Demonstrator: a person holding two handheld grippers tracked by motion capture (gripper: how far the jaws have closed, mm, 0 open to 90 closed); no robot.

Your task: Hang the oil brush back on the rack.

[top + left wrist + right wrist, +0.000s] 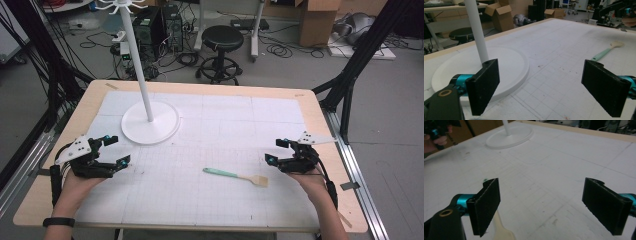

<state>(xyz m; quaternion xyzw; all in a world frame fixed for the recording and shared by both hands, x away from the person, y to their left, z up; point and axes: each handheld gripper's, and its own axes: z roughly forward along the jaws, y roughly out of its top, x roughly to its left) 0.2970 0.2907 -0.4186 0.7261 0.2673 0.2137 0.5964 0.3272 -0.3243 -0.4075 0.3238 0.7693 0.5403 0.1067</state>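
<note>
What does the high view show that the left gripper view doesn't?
High view alone: both hands with both grippers, left gripper and right gripper, jaws open; the hooks at the top of the stand; a black frame around the table.

Left gripper view alone: its own two jaws close up, set wide apart over bare mat; cardboard boxes behind the pole.

Both: the white stand, the spatula with green handle lying free on the mat, and the stool.

Black grippers (114,150), teal joints, blk wristband (58,221).
</note>
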